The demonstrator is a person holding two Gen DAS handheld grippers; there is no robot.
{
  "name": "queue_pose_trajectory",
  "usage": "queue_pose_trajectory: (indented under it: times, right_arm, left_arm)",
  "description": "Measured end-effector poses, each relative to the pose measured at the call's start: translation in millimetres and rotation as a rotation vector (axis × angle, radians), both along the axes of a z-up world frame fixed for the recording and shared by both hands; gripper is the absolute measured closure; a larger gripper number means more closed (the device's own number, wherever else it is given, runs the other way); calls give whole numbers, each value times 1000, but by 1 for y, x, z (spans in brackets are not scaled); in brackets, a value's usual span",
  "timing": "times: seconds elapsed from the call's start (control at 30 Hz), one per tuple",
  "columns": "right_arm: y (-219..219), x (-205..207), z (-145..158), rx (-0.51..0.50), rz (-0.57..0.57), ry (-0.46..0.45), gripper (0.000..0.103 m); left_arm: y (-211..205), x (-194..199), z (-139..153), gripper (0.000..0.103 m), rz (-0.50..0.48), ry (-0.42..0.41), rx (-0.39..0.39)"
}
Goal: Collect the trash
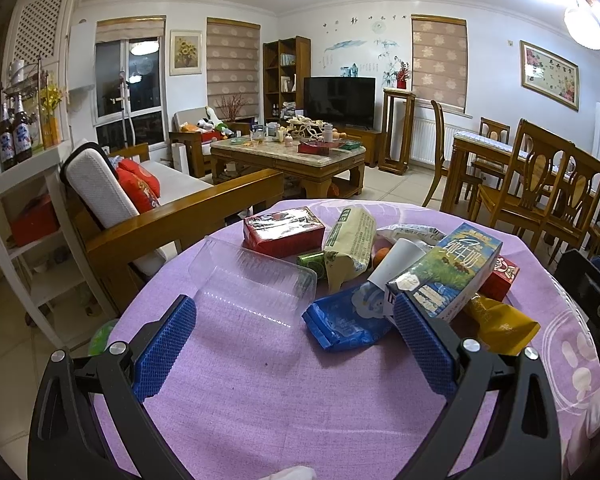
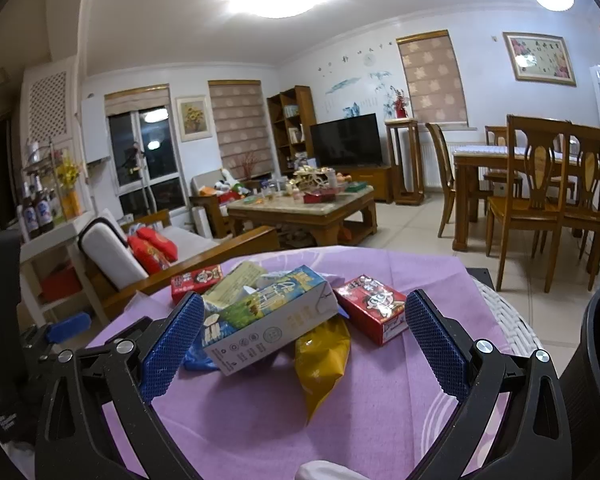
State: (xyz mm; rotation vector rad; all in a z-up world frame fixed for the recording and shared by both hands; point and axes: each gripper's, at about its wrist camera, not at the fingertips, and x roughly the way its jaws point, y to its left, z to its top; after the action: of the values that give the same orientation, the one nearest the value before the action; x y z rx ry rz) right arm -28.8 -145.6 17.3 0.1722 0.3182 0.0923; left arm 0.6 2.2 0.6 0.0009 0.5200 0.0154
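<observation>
1. Trash is piled on a round surface (image 1: 260,380) with a purple cloth, all of it toward the far half.
2. Left claw (image 1: 296,332) is spread wide, nothing between the blue pads, hanging just above the cloth.
3. A clear tray (image 1: 252,280) sits right ahead of its left pad, just past the tip. A blue wrapper (image 1: 344,320) lies between the pads, nearer the right one.
4. The milk carton (image 1: 448,268) lies tilted on top of the pile, its near end right by the left claw's right pad. Can't tell if they touch.
5. Farther back: a red box (image 1: 284,230), a pale green bag (image 1: 350,244), a small green can (image 1: 312,264) and a white cup (image 1: 392,260) tucked under the carton.
6. Right claw (image 2: 304,332) is spread wide too, pinching nothing.
7. In the right view the same carton (image 2: 268,320) lies across the gap, its left end up against the left pad.
8. A yellow bag (image 2: 320,360) pokes out from under the carton toward the claw, about mid-gap.
9. Another red box (image 2: 370,306) sits just inside the right pad, apart from it.
10. A dark bin (image 2: 596,360) stands at the right edge beside the surface.
</observation>
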Motion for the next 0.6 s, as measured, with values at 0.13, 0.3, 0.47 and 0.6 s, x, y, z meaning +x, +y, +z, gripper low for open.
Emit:
queue_pose_trajectory:
  times: [0.13, 0.3, 0.47, 0.6]
  right_arm:
    - [1, 0, 0, 1, 1, 0, 4]
    - [2, 5, 5, 1, 4, 2, 4]
    - [1, 4, 5, 3, 4, 3, 4]
    - [1, 4, 5, 3, 3, 3, 4]
  left_arm:
    - [-1, 1, -4, 5, 3, 5, -2]
    - [-1, 0, -6, 5, 3, 4, 1]
    - [0, 1, -5, 5, -1, 3, 5]
    - [1, 2, -4, 5, 1, 4, 2]
